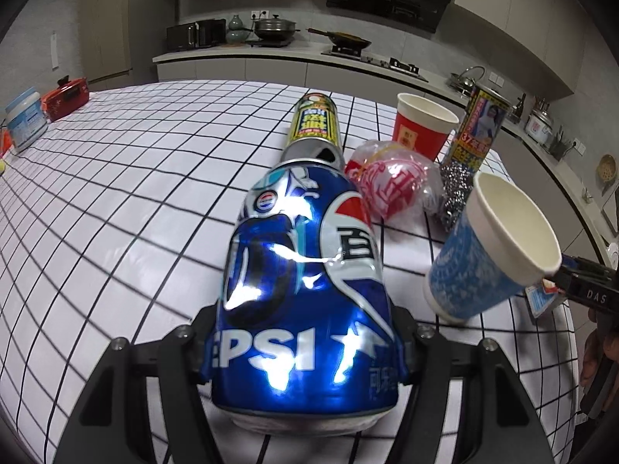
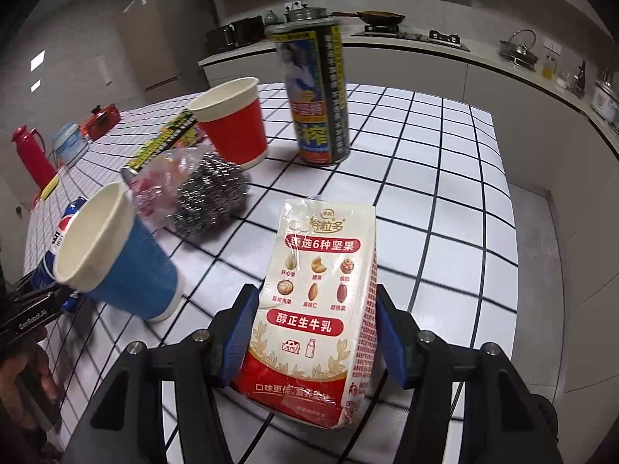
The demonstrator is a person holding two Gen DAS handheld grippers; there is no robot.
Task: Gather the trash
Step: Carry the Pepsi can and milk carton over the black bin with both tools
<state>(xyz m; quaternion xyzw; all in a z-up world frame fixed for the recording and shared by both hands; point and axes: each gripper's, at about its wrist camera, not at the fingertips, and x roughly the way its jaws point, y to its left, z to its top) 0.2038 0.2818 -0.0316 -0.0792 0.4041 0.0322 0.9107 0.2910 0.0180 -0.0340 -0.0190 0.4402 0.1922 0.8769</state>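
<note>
My left gripper (image 1: 303,344) is shut on a blue Pepsi can (image 1: 305,290), held lengthwise above the checked tablecloth. My right gripper (image 2: 311,332) is shut on a white and red milk carton (image 2: 317,309). A blue paper cup (image 1: 491,247) stands tilted between the two grippers; it also shows in the right wrist view (image 2: 116,251). Beyond lie a crumpled plastic bag (image 1: 390,185), a steel scouring ball (image 2: 212,193), a red paper cup (image 1: 421,123), a yellow can lying flat (image 1: 315,123) and a tall upright can (image 2: 315,92).
The table (image 1: 116,193) carries a white tub (image 1: 25,118) and a red box (image 1: 65,96) at its far left, and a red thermos (image 2: 31,154). A kitchen counter with pans and a stove runs behind. The table's right edge (image 2: 503,193) drops to the floor.
</note>
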